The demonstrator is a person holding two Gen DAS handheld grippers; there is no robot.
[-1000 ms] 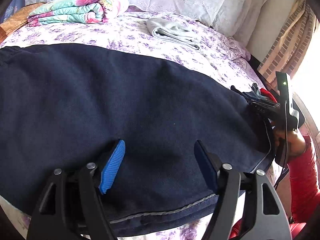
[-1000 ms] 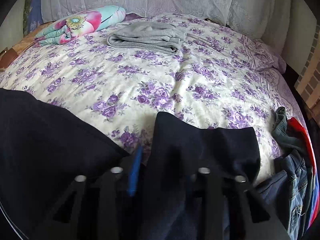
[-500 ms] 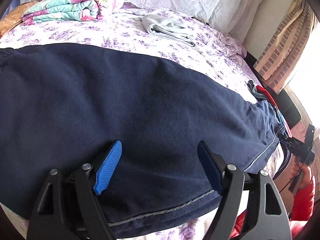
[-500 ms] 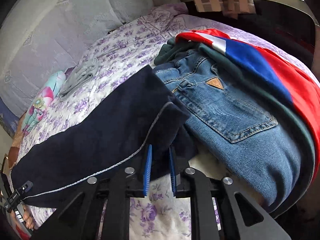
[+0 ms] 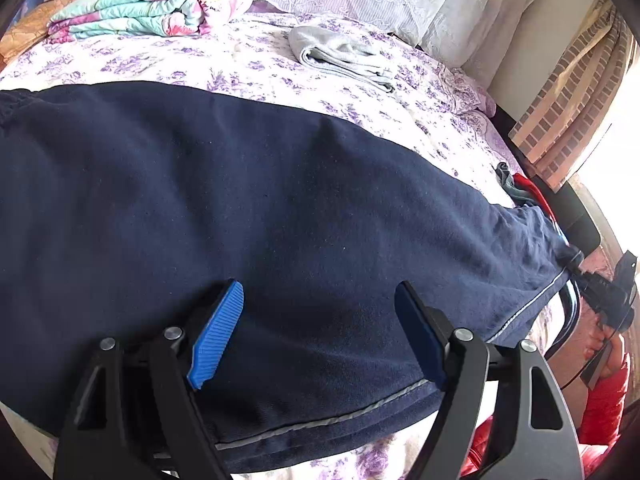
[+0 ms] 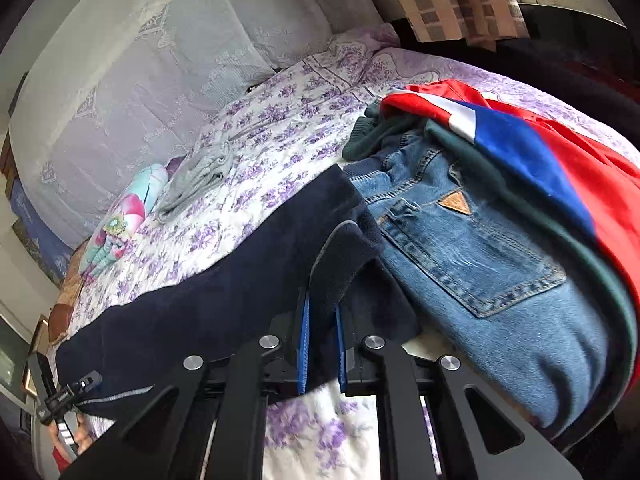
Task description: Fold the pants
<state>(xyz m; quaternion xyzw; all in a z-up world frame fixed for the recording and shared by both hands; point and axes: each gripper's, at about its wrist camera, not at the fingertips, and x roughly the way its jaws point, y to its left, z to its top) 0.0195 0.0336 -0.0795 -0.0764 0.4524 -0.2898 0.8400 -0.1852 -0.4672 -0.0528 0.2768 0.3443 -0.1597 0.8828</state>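
Navy pants point(image 5: 256, 208) lying flat across bed point(image 5: 248, 60), filling frame centre. Right gripper point(image 6: 320, 344) jaws clamping cuff, probably readying fold. Left gripper point(image 5: 320, 328) jaws gaping wide, hovering above hem, lower frame.

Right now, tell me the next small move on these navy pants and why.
Probably lower the left gripper and close it on the near edge of the navy pants. Its jaws stand wide open above the cloth, while the right gripper already pinches the leg end beside the jeans.
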